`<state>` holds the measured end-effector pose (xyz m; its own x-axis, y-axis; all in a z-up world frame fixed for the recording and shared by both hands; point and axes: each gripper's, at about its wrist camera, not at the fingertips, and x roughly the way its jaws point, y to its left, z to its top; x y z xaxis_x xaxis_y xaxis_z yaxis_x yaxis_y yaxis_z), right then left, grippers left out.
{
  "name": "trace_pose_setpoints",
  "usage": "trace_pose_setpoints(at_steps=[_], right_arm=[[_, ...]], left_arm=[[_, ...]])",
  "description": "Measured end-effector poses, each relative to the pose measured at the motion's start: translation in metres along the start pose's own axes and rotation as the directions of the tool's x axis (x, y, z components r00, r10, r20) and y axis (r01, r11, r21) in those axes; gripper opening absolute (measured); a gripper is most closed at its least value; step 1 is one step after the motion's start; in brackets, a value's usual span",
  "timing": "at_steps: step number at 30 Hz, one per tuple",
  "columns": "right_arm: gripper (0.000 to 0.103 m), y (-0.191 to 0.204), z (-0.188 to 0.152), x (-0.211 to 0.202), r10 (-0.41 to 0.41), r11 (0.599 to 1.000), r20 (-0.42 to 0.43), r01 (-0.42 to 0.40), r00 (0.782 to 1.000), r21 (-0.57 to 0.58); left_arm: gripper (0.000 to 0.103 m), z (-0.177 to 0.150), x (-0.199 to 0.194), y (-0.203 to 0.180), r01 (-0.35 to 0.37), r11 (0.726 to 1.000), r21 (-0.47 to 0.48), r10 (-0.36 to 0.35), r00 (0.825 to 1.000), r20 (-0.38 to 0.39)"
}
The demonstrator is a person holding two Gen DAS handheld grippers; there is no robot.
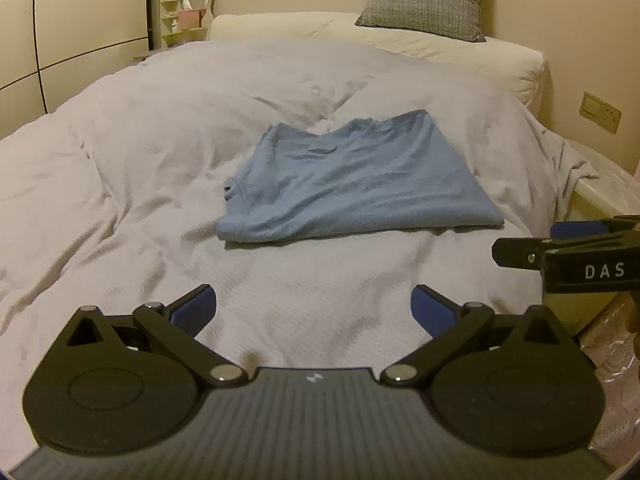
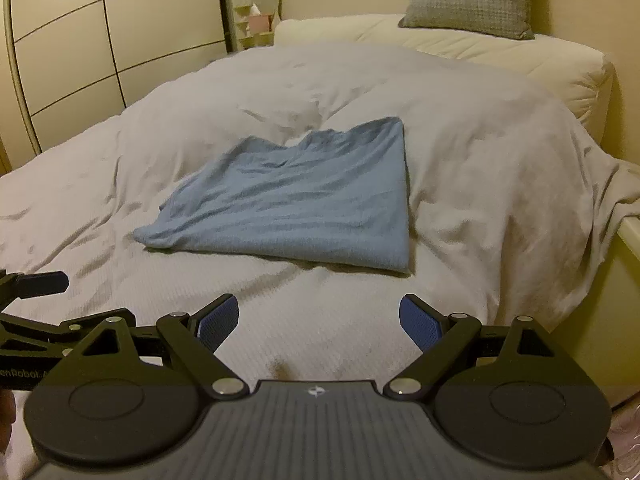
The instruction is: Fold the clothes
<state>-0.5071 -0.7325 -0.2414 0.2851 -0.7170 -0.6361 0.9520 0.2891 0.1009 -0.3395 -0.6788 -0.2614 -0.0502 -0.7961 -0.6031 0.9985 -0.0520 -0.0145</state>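
Note:
A light blue T-shirt (image 1: 352,180) lies folded into a rough rectangle on the white duvet (image 1: 140,160); it also shows in the right wrist view (image 2: 296,204). My left gripper (image 1: 314,308) is open and empty, held above the duvet short of the shirt's near edge. My right gripper (image 2: 319,322) is open and empty, also short of the shirt's near edge. The right gripper's body shows at the right edge of the left wrist view (image 1: 580,256). The left gripper's finger shows at the left edge of the right wrist view (image 2: 36,284).
A grey pillow (image 1: 424,0) leans on the wall above a cream headrest (image 1: 400,40). A wardrobe (image 2: 100,40) stands on the left, with a mirror shelf (image 1: 184,12) beside it. The bed's right edge (image 2: 624,248) drops off next to the wall.

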Motion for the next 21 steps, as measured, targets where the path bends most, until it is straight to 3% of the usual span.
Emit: trace_pose_setpoints(at_steps=[8,21], right_arm=[[0.089,0.002,0.001,-0.010,-0.011,1.000,0.020,0.012,1.000,-0.004],[0.089,-0.001,0.002,-0.059,-0.038,0.999,0.062,0.037,0.997,0.012]], left_arm=[[0.102,0.001,-0.009,-0.001,-0.009,1.000,-0.007,0.009,1.000,0.000],[0.102,0.012,-0.051,-0.015,-0.030,0.999,-0.022,0.032,0.997,0.069]])
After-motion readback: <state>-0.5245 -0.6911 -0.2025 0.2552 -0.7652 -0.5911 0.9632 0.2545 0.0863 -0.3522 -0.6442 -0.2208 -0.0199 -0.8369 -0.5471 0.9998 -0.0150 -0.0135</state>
